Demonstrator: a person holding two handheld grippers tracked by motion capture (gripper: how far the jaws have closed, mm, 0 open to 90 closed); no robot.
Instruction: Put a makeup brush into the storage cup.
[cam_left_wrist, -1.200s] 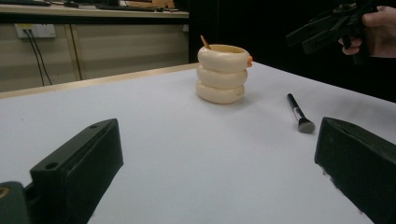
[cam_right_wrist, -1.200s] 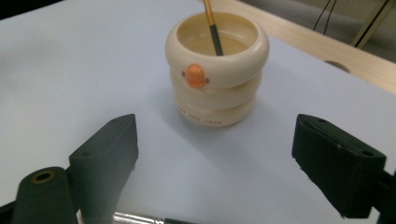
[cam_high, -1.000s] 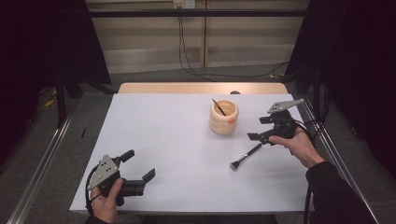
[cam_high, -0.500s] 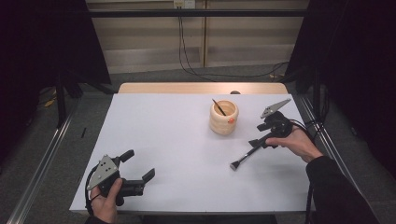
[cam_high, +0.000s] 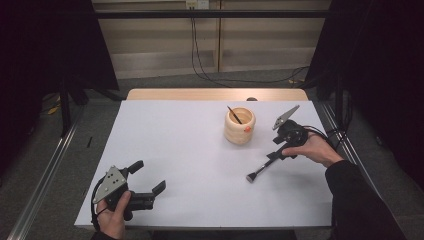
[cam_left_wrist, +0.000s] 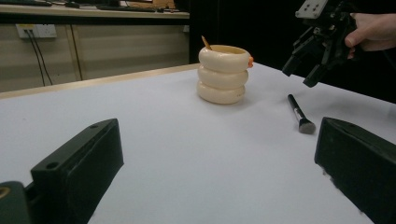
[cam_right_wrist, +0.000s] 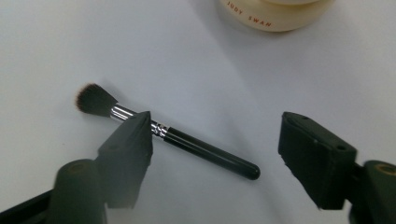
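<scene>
Brush (cam_high: 262, 167) is lying flat on the white table (cam_high: 170, 150), just R of the cup (cam_high: 239, 126), apart from it, bristle end pointing toward the person's side. Cup is holding a thin stick (cam_high: 234, 114) already.

R gripper (cam_right_wrist: 215, 140) is hovering over the brush w/ jaws straddling it; they've just been closing but are standing partway open, pads not pressing on the handle yet. In the right gripper view the handle is lying between the jaws, one jaw tip overlapping the metal ferrule. From the high view the R gripper (cam_high: 280, 150) is sitting at the handle's far end.

L gripper (cam_high: 148, 176) is resting near the table's near-left corner, jaws wide, nothing between them, well apart from everything.

Handling, judging by looks: brush is prob. v. light, stiff along the glossy black handle, soft at the bristles. Round, smooth handle is likely to roll or slip under the pads. Best grip is mid-handle, squeezing across it, keeping off the bristles and the ferrule step. Lying flat on the table, it's needing the jaw tips right down at the surface.
</scene>
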